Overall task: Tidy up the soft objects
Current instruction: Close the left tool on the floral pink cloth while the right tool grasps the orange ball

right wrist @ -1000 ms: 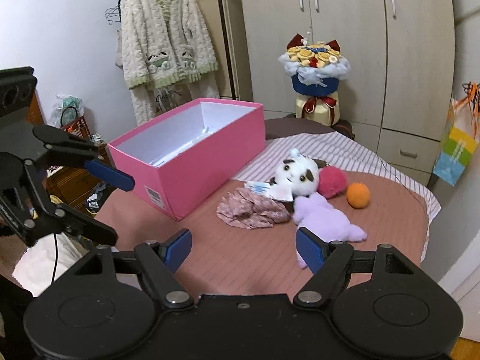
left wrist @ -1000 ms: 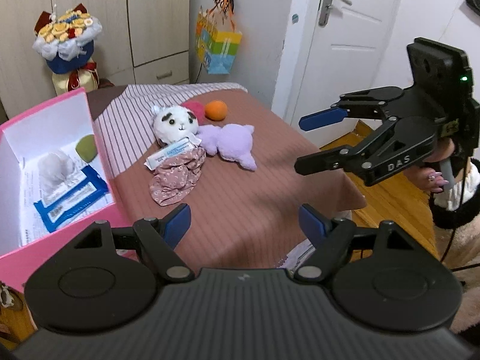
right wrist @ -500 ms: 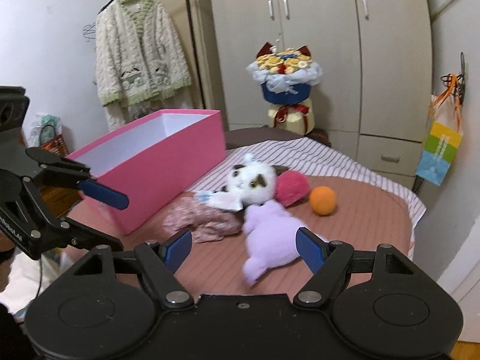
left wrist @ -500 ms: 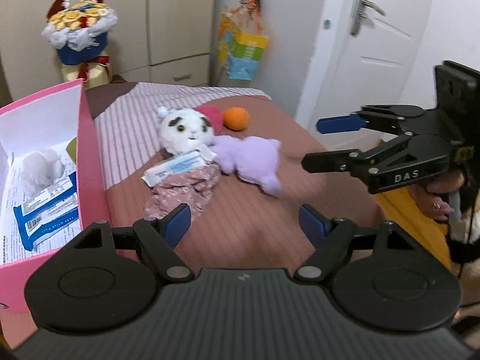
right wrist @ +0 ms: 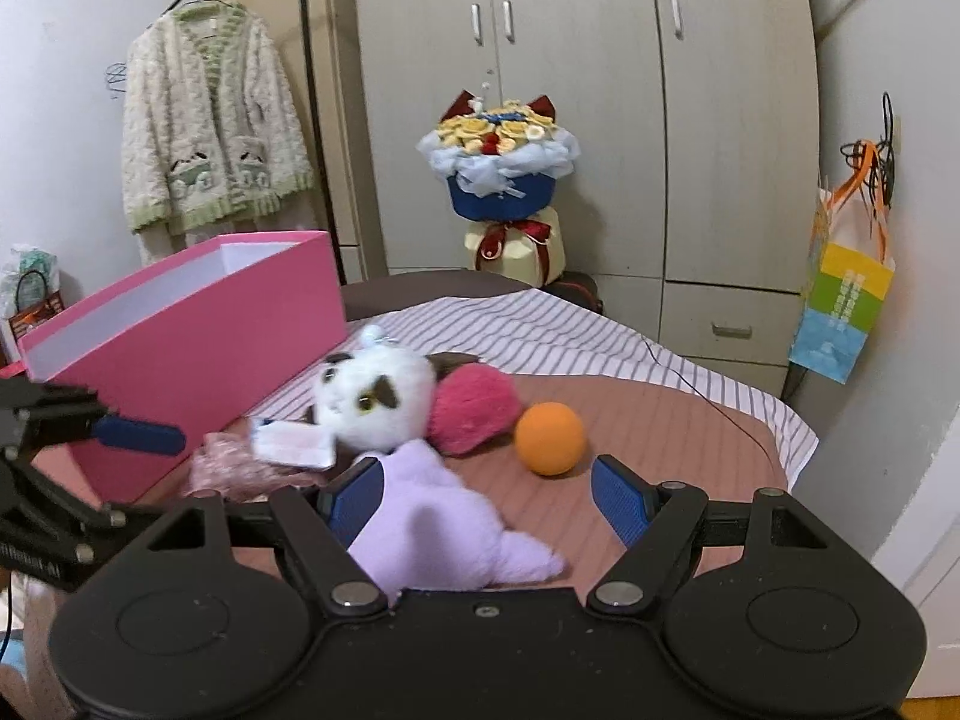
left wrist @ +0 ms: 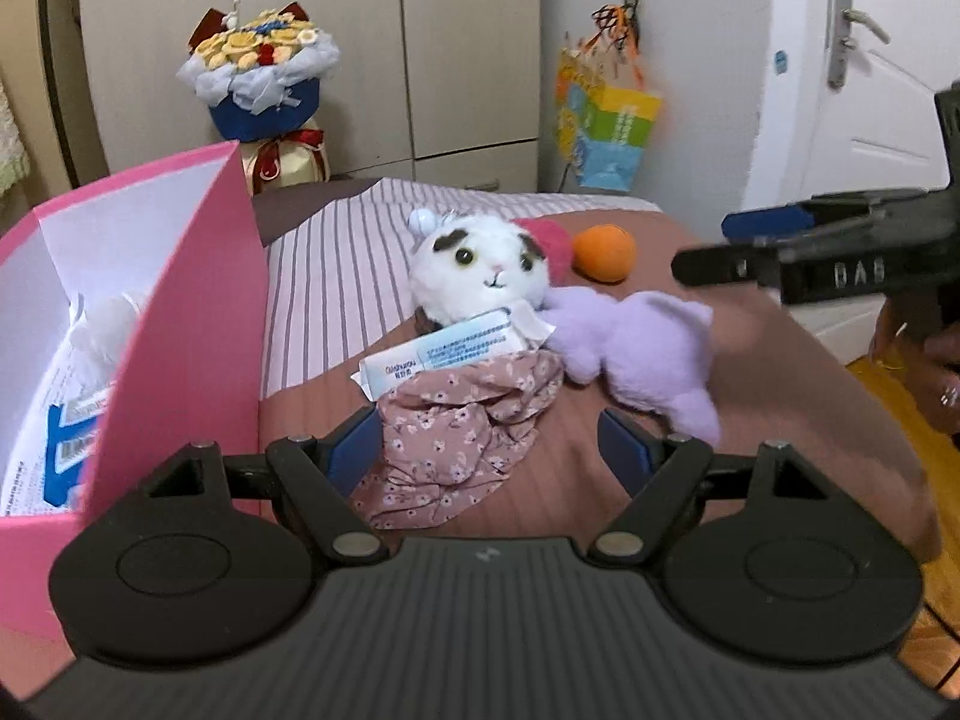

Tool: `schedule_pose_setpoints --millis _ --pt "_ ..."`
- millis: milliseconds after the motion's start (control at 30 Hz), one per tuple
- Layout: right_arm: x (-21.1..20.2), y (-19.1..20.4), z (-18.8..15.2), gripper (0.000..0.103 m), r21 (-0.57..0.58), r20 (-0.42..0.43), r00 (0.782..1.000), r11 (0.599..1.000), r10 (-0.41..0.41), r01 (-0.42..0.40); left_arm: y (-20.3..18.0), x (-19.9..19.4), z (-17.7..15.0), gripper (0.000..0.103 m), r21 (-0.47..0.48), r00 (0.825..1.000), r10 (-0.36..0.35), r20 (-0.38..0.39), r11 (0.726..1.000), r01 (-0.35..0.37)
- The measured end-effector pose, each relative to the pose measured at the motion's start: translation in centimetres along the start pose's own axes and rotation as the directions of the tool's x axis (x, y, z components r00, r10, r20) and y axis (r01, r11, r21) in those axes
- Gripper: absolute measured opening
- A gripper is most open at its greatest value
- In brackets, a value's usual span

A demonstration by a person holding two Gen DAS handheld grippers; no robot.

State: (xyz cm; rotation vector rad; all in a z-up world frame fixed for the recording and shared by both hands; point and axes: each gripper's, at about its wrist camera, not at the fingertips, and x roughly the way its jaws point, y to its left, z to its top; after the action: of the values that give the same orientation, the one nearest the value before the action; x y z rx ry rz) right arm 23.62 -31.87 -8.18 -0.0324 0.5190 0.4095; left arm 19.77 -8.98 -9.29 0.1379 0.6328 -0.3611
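Blue-padded left claw (left wrist: 492, 450) hovering wide over the near end of the bed (left wrist: 630, 480), nothing pinched, its pads framing the crumpled floral cloth (left wrist: 462, 420) lying just ahead. Resting on top of that cloth, a white-and-blue packet (left wrist: 444, 351), its far end tucked under the chin of the white plush cat (left wrist: 480, 273). Lying against the cat's right side, a purple plush toy (left wrist: 642, 354); peeking out behind the cat, a pink plush ball (left wrist: 549, 240), with an orange ball (left wrist: 603, 252) just beside it. Standing open at the left, touching the bed cover, a pink box (left wrist: 192, 324) already holding papers and a pale soft thing. Reaching in from the right, the right claw (left wrist: 720, 246), also spread, above the purple toy without touching it. Turning to the right wrist view: right claw (right wrist: 486, 498) gaping wide and gripping nothing, its left pad crossing in front of the blurred purple plush toy (right wrist: 438, 522), the orange ball (right wrist: 549, 438) sitting farther off between the pads. Leaning together beyond, the white plush cat (right wrist: 375, 396) and pink plush ball (right wrist: 474, 408), with the packet (right wrist: 294, 444) and floral cloth (right wrist: 228, 468) to their left, near the pink box (right wrist: 198, 348). Entering at the left edge, the left claw (right wrist: 129, 474), spread open beside the box.
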Motion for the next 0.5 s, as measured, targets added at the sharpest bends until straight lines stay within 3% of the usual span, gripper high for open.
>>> schedule_pose_setpoints --millis 167,333,500 --pt "2.7 -1.9 0.6 0.08 0.083 -0.029 1.0 0.997 0.01 -0.008 0.1 2.2 -0.8 0.079 -0.038 0.998 0.055 -0.002 0.998 -0.055" --pt "5.3 -2.7 0.9 0.08 0.11 -0.064 0.996 0.993 0.057 -0.05 -0.5 2.9 -1.1 0.08 0.014 0.994 0.107 0.018 0.994 -0.107" --pt "7.4 -3.4 1.3 0.08 0.136 -0.09 0.994 0.99 0.058 -0.045 -0.6 3.4 -0.9 0.087 0.006 0.994 0.107 0.037 0.994 -0.107"
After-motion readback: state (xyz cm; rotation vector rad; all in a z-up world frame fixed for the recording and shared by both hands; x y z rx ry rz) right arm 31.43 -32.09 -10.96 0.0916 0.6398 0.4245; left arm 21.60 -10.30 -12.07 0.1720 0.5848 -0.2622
